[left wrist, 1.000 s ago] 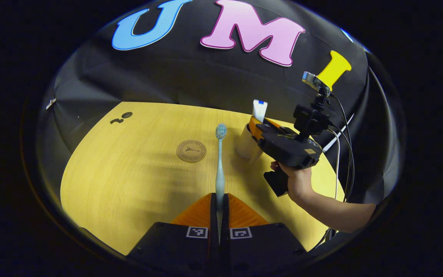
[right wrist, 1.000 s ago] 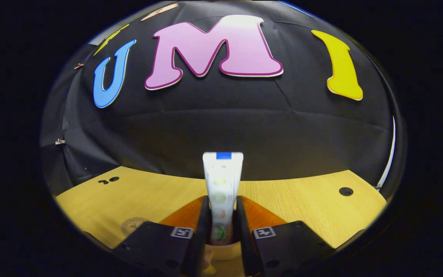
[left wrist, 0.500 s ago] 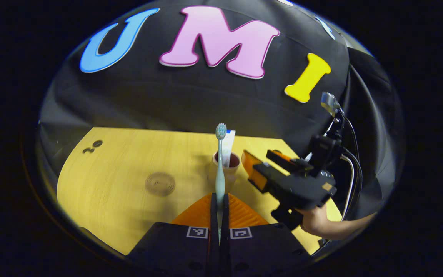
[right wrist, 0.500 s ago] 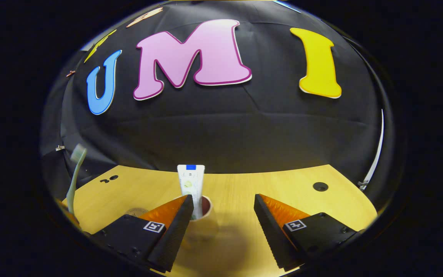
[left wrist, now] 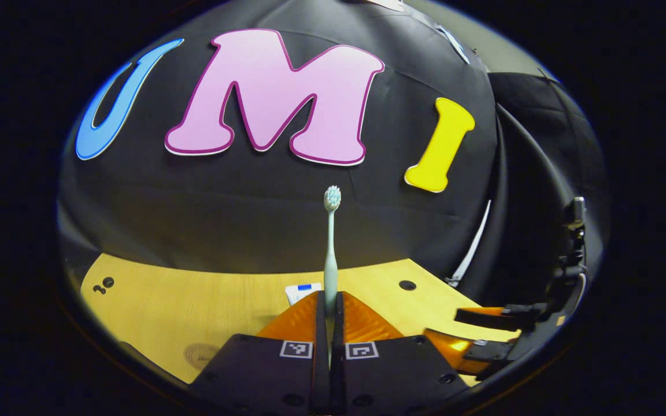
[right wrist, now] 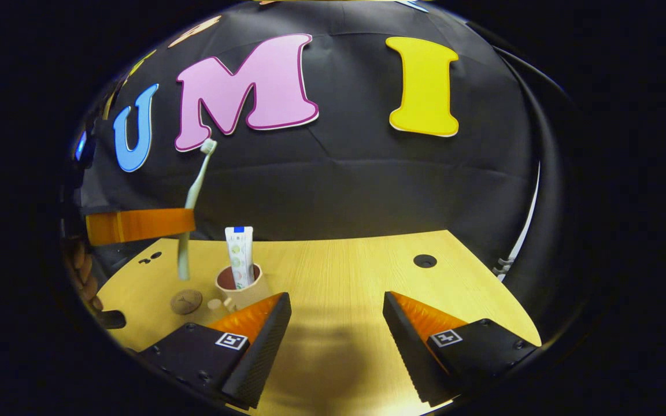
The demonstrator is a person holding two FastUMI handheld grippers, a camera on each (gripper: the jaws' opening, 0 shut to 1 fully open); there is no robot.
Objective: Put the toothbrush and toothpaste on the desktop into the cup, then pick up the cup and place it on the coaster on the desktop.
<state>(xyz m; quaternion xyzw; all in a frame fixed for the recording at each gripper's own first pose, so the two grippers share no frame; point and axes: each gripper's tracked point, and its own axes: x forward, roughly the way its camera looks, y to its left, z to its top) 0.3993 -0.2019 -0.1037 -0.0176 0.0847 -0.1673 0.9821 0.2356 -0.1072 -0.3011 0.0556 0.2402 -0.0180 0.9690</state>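
A: While our left gripper (left wrist: 328, 323) pinches the pale blue plastic toothbrush (left wrist: 330, 248) upright above the yellow wooden desktop (right wrist: 339, 271), our right gripper (right wrist: 336, 323) gapes wide.

B: We see the white toothpaste tube (right wrist: 240, 255) standing in the beige cup (right wrist: 240, 292), beside the round brown coaster (right wrist: 186, 301).

Upright toothpaste (right wrist: 240, 256) fills part of cup (right wrist: 241, 290) mouth; bare desktop (right wrist: 344, 277) right of cup, coaster (right wrist: 186, 301) close left.
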